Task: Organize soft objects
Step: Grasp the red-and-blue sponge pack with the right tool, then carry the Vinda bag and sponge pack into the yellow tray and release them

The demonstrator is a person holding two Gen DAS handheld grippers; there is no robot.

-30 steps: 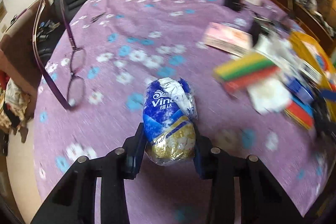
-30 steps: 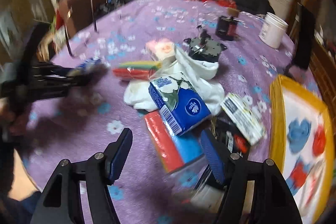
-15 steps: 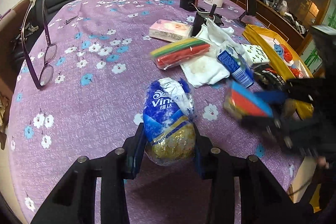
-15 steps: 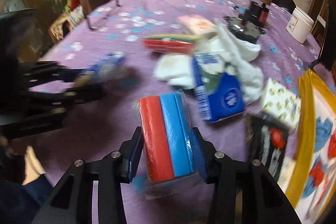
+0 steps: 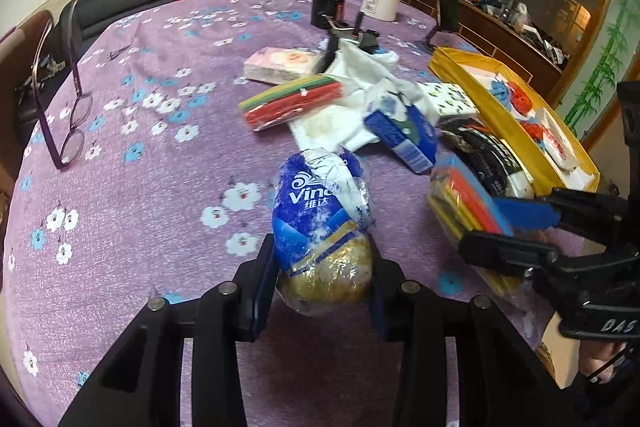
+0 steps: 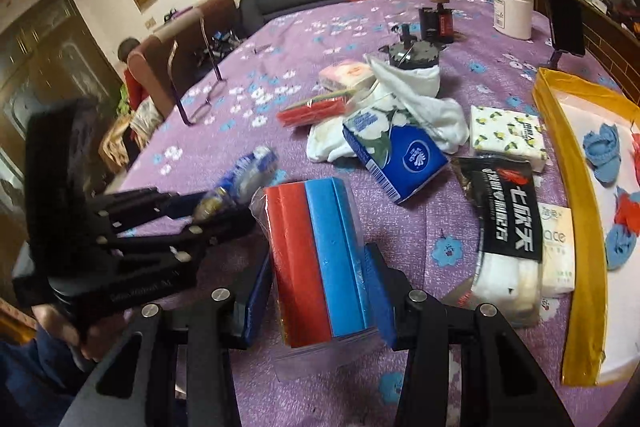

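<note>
While the left gripper [image 5: 322, 275] clamps its blue pads on the gold lower end of a blue wrapped tissue roll [image 5: 320, 223], the roll stands with its long axis running away from the camera, crinkled top pointing to the far side of the purple flowered tablecloth [image 5: 160, 187]. Right of it, the right gripper [image 5: 508, 227] comes in from the right edge, closed on a bagged sponge pack [image 5: 464, 207] whose stripes slant toward the far left. Farther off lie a second striped pack [image 5: 292, 97], a white cloth [image 5: 352, 95], a blue tissue packet [image 5: 404, 135] and a yellow tray [image 5: 516, 131]; purple glasses [image 5: 68, 99] stand at the left.

From the right wrist, the right gripper [image 6: 320, 291] squeezes the sponge pack [image 6: 316, 259] between its pads, red and blue stripes running lengthwise away from the camera, the far end raised over the cloth. At the left, the left gripper [image 6: 216, 211] points right, its roll [image 6: 240, 179] blurred, angled to the far right. The blue tissue packet [image 6: 396, 155] lies just beyond.
</note>
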